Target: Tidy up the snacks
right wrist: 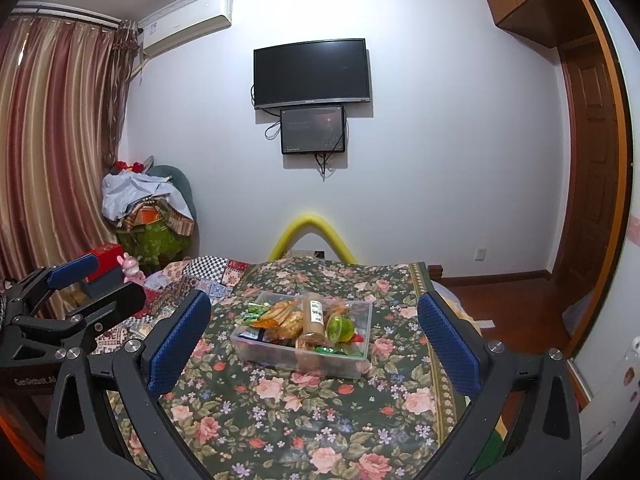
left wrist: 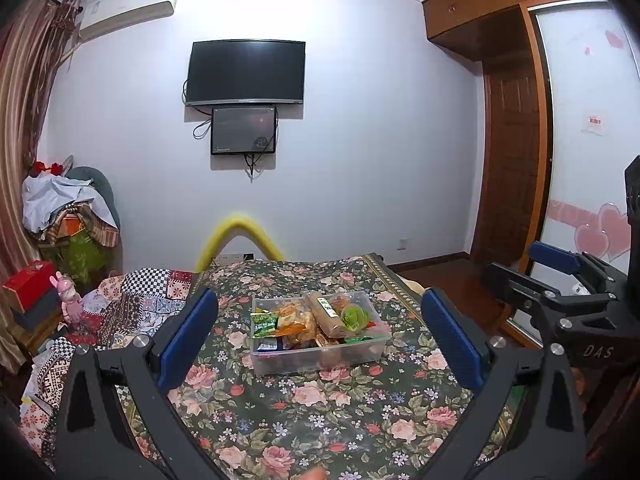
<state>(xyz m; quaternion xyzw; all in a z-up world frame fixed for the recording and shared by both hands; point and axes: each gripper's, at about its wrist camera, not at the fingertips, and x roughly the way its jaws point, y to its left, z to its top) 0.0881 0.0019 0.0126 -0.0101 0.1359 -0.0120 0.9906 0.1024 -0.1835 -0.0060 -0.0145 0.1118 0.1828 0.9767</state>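
A clear plastic box [left wrist: 320, 356] stands on the dark floral cloth [left wrist: 304, 408], piled with snacks: a green jelly cup [left wrist: 354, 316], a tan biscuit tube [left wrist: 326, 314], an orange cracker pack [left wrist: 296, 320] and green packets [left wrist: 264, 322]. My left gripper [left wrist: 319, 296] is open and holds nothing, with the box a little way ahead of its blue pads. My right gripper [right wrist: 314, 297] is also open and holds nothing, facing the same box [right wrist: 300, 356] from slightly further right. Each gripper shows in the other's view: the right gripper [left wrist: 532, 268] and the left gripper [right wrist: 100, 282].
A patchwork quilt [left wrist: 132, 300] lies left of the floral cloth, near a pink toy [left wrist: 70, 300] and a red box [left wrist: 28, 284]. A yellow foam arch [left wrist: 240, 240] rises behind. The wooden floor [right wrist: 500, 300] and a wardrobe [left wrist: 592, 160] are to the right.
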